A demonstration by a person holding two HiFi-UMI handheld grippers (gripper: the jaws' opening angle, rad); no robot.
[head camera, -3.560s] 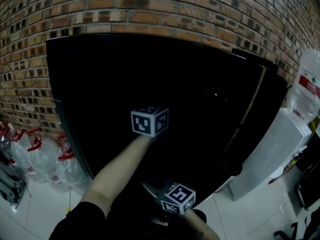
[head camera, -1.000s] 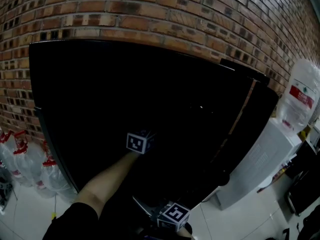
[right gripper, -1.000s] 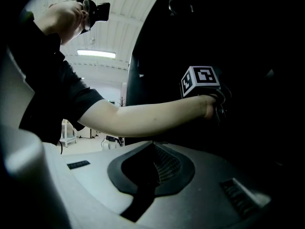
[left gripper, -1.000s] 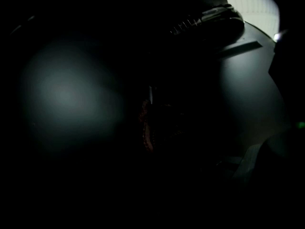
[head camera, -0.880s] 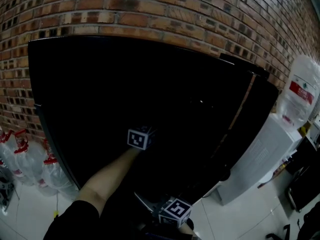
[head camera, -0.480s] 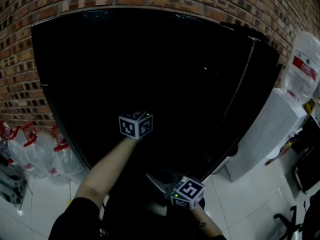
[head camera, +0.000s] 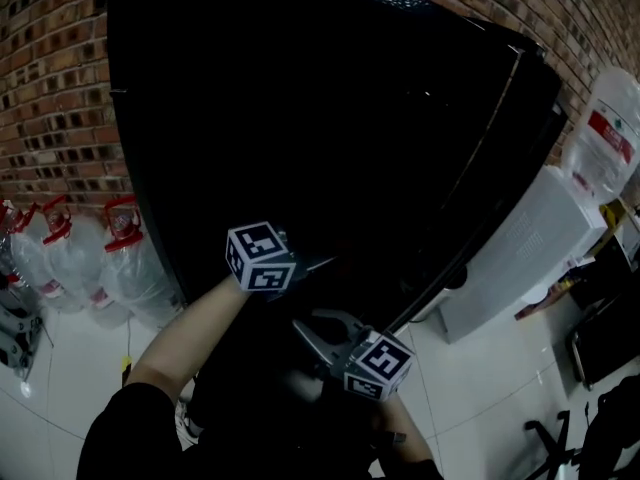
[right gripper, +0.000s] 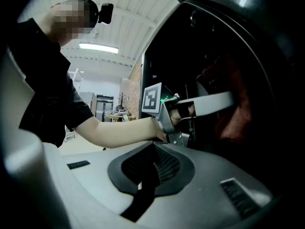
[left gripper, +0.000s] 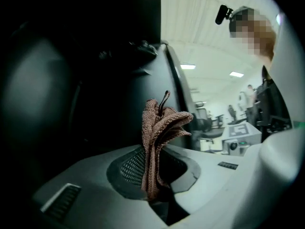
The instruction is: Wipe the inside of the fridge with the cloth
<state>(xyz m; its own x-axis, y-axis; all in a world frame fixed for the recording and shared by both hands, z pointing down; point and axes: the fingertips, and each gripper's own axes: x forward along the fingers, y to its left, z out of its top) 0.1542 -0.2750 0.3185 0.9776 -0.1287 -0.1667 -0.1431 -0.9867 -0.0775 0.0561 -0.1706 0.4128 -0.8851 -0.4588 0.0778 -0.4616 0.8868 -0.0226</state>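
Observation:
The black fridge (head camera: 330,98) fills the head view, and its inside is too dark to make out. My left gripper (left gripper: 151,173) is shut on a folded brown cloth (left gripper: 159,128) that stands up from its jaws. Its marker cube (head camera: 258,256) is low against the fridge front. The right gripper view shows the left gripper reaching into the dark opening, with the cloth (right gripper: 233,111) a reddish patch at its tip. My right gripper (right gripper: 151,168) is shut with nothing in it. Its cube (head camera: 380,365) is just below and right of the left one.
Several large plastic water bottles (head camera: 60,258) stand on the white tiled floor left of the fridge. A white water dispenser (head camera: 520,258) with a bottle (head camera: 605,138) on top stands to the right. A brick wall (head camera: 50,88) is behind.
The head view has tipped down and drawn closer to the fridge. The right gripper's cube has risen toward the left one. The left cube stays low on the fridge front.

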